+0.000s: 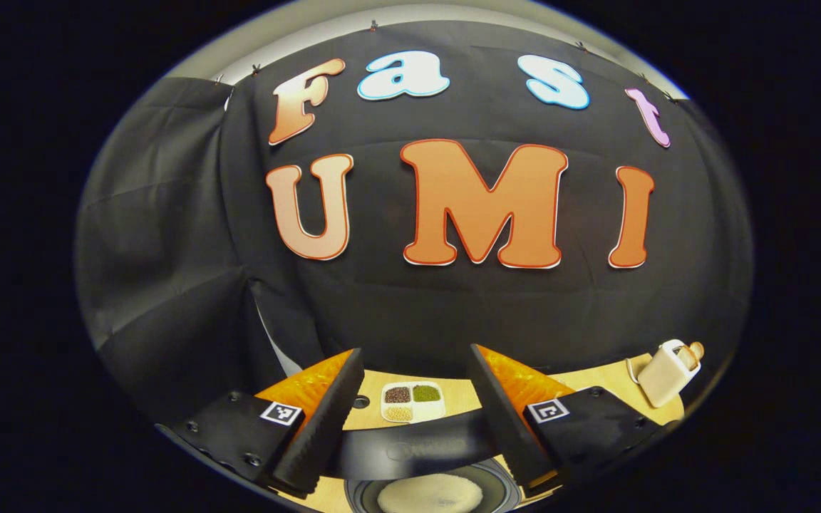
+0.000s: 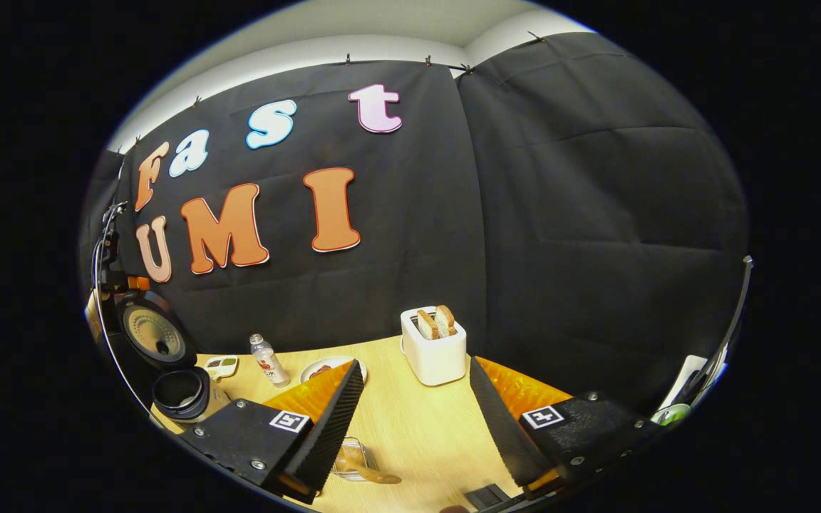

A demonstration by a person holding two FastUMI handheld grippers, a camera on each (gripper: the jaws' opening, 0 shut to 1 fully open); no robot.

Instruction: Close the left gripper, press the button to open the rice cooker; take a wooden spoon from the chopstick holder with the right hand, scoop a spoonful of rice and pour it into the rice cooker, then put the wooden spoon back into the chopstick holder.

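Observation:
My left gripper [image 1: 414, 353] is open and hovers over the black rice cooker [image 1: 410, 450]. The cooker's round pot [image 1: 428, 493], with white rice in it, lies just below the fingers. In the right gripper view the rice cooker [image 2: 168, 370] stands at the far left with its lid [image 2: 156, 335] raised. My right gripper [image 2: 415, 363] is open and holds nothing. A wooden spoon [image 2: 373, 476] rests in a small clear container [image 2: 348, 456] on the table, low beside one of its fingers.
A white divided tray of grains [image 1: 412, 401] lies beyond the cooker. A white toaster [image 2: 433, 347] with two bread slices stands at the back of the wooden table [image 2: 410, 427]. A small bottle [image 2: 266, 360] and a plate [image 2: 325, 368] sit between toaster and cooker.

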